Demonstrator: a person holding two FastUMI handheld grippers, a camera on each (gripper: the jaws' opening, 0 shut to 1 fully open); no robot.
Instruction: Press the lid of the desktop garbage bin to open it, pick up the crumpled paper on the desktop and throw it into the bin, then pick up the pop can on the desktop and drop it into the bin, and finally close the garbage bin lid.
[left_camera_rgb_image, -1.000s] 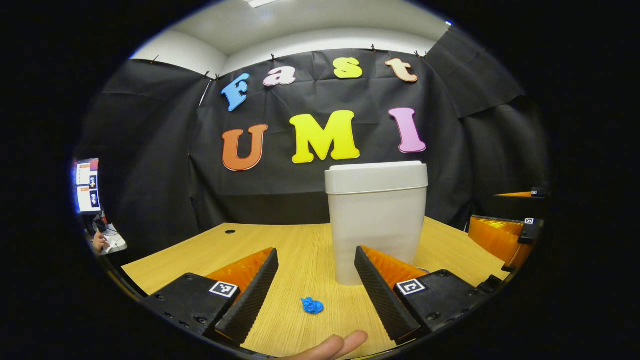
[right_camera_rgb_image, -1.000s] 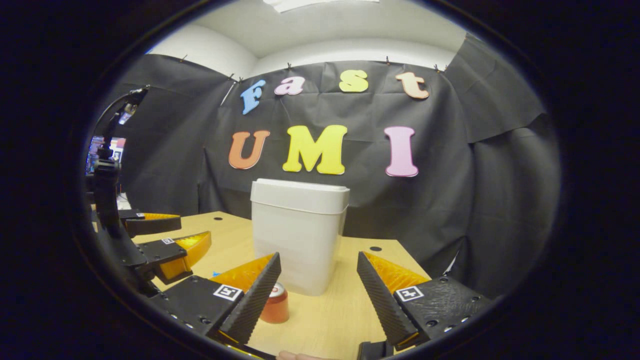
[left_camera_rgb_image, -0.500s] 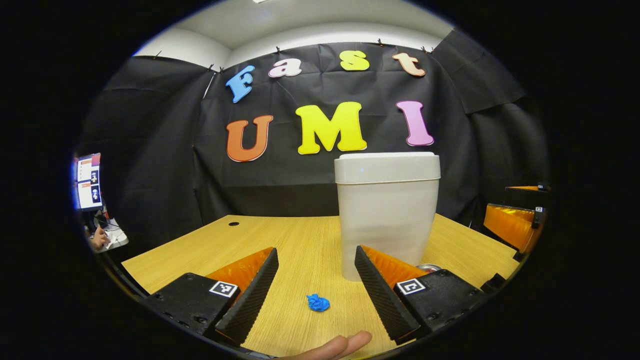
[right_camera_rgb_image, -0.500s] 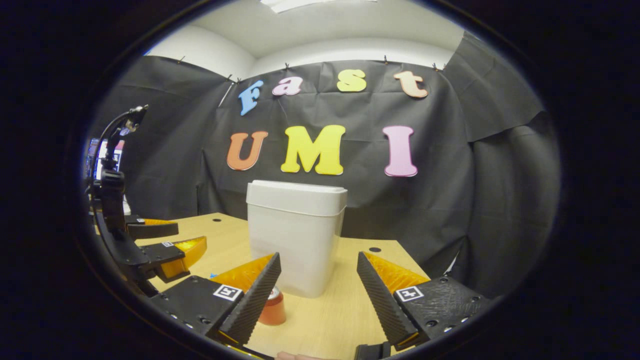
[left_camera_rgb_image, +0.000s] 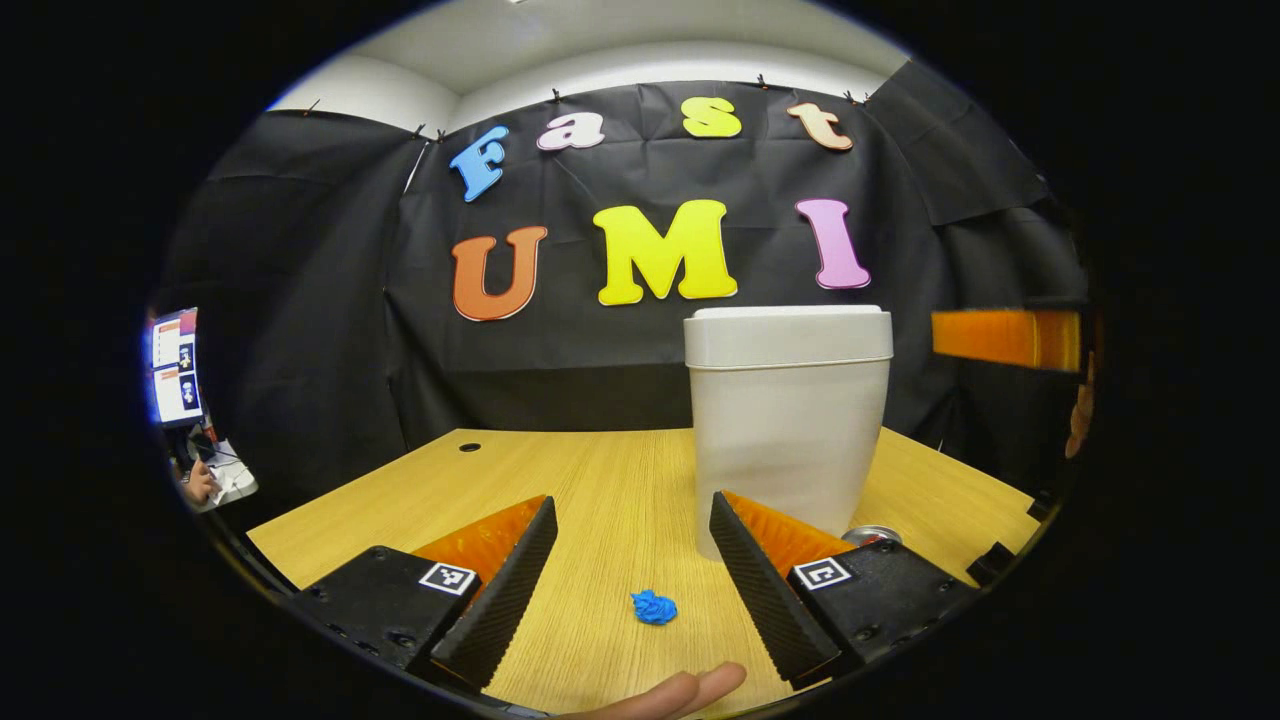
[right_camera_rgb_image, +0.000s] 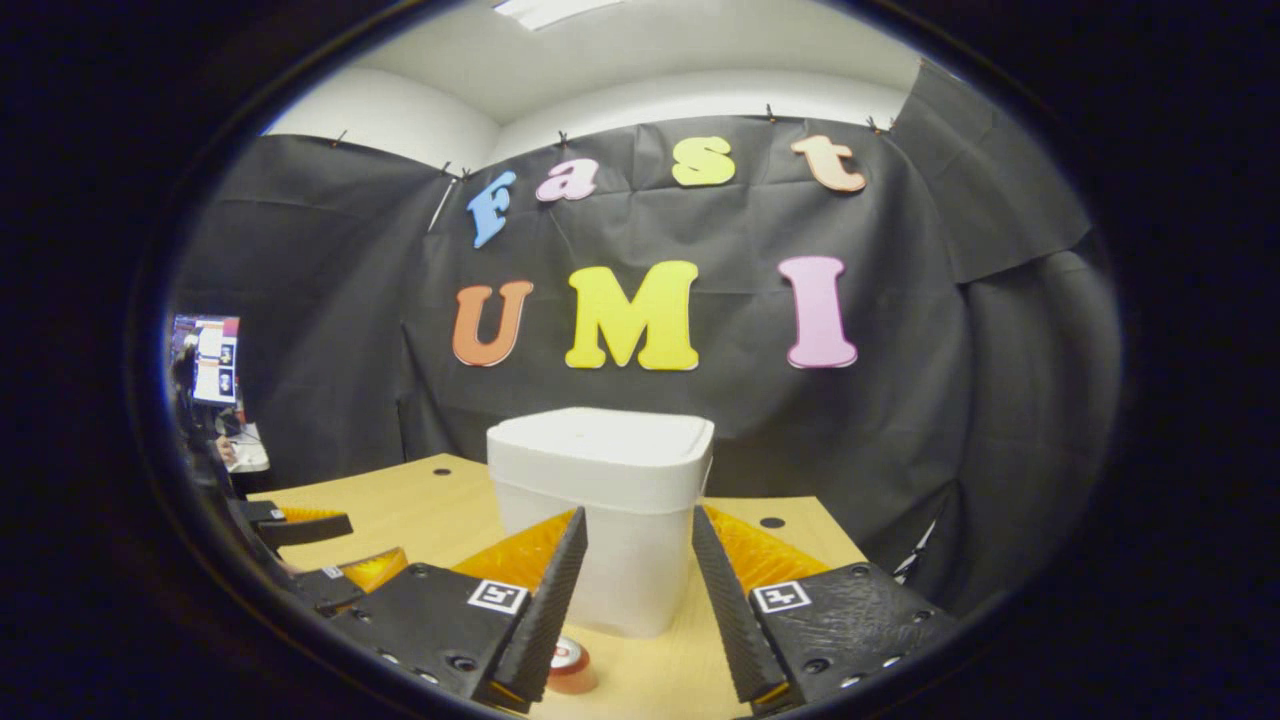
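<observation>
Right gripper view, unlabelled white bin (right_camera_rgb_image: 600, 500), lid shut, pop can (right_camera_rgb_image: 571, 665) writing unreadable

Pop can (right_camera_rgb_image: 569, 664) half hidden behind finger; other gripper (left_camera_rgb_image: 1005, 339) blurred, cut off at edge.

Left tongs (left_camera_rgb_image: 632, 560): two wedge-shaped fingers with ribbed inner faces, each mounted on a black block studded with small screws and bearing a square black-and-white marker. Fingertips of a bare hand (left_camera_rgb_image: 670, 692) show at the lower edge beneath them. Right tongs (right_camera_rgb_image: 638, 600): the same build, with ribbed wedge fingers, screw-dotted black blocks and a square marker on each. What may be part of a hand appears at the far right edge of the left gripper view, too blurred to confirm.
</observation>
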